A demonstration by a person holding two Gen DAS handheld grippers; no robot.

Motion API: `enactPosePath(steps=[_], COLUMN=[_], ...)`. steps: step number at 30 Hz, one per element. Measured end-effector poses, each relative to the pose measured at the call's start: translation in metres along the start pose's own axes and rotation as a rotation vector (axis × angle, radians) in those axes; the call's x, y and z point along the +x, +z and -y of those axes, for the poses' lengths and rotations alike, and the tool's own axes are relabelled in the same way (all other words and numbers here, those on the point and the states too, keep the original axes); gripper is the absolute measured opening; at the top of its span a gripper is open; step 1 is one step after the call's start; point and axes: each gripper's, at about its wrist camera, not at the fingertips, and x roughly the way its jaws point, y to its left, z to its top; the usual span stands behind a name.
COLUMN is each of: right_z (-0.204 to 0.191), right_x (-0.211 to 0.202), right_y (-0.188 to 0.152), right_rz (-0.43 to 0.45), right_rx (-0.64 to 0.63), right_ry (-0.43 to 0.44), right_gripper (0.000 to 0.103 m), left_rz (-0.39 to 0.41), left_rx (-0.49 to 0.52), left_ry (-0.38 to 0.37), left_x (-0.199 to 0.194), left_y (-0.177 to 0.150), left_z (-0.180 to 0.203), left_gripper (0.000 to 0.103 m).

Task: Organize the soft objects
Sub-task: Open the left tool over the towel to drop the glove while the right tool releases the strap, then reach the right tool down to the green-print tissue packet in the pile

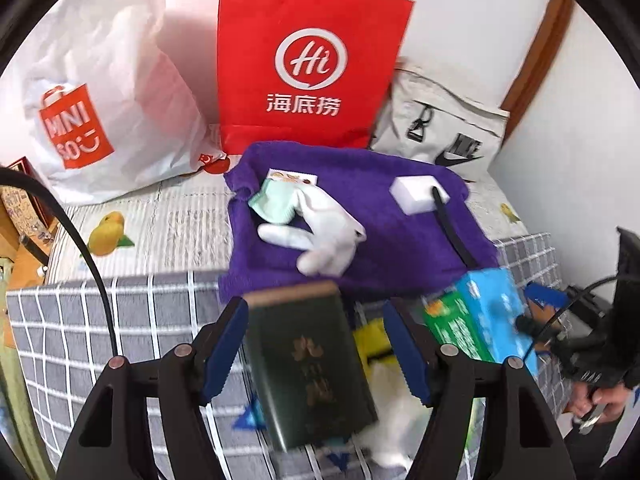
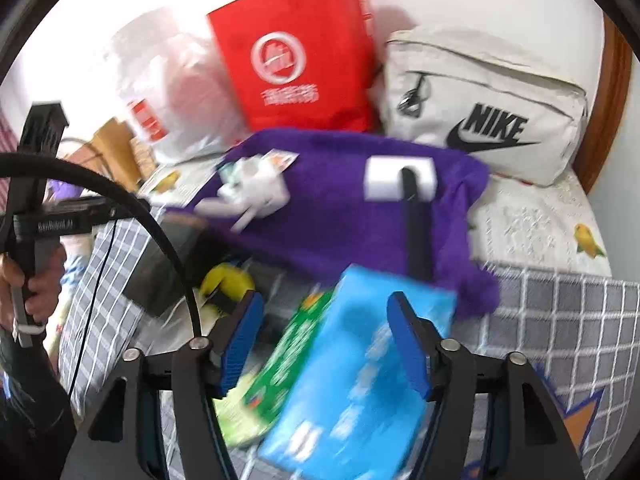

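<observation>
In the left view the left gripper (image 1: 316, 344) is hanging spread, pads clear of the green box (image 1: 308, 364), purple towel (image 1: 360, 216) lying beyond, while in the right view the right gripper (image 2: 328, 344) is gaping over the blue box (image 2: 360, 380), so I'd be reaching past the boxes for the towel's near edge.

White walls (image 1: 480, 20) and brown wooden trim (image 1: 536, 60) behind bed (image 1: 180, 220).

Motion blurs the blue box (image 2: 360, 364) (its lettering unreadable).
</observation>
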Motion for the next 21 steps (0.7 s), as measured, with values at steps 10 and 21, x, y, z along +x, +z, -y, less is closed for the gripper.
enactPosePath(steps=[10,21], right_z=[-0.058,-0.097], right_x=[0.006,-0.003], right_y=[-0.060,-0.104], right_rz=[-0.082,-0.123], right_rx=[-0.080,-0.047], right_ry=[-0.027,0.020], right_gripper=[0.068,0.068], left_rz=[0.012,-0.008], left_rx=[-0.050,-0.099], left_ry=[-0.060,-0.115], left_x=[-0.030,-0.029], left_y=[-0.070,-0.114], left_z=[-0.001,-0.013], left_gripper=[0.072,0.072])
